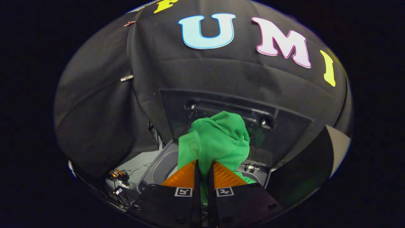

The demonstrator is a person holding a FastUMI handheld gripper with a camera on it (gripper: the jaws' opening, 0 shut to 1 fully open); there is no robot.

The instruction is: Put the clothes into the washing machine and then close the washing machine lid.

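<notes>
Count, gripper view:
- Green garment (215, 142): 1, bunched, pinched between the two fingers of the gripper (202, 166), both pressing on it.
- Gripper fingers (185, 177): 2.
- Washing machine (158, 164): 1, top-loading.
- Machine lid (291, 126): 1, raised upright beyond the garment.
- Lid hinges (263, 122): 2.
- Square marker tags (183, 192) on the gripper body: 2.

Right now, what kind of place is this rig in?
Likely a staged recording booth set up as a laundry corner. A top-loading washing machine stands with its lid raised against a black cloth wall. The gripper is shut on a green garment above the tub.
</notes>
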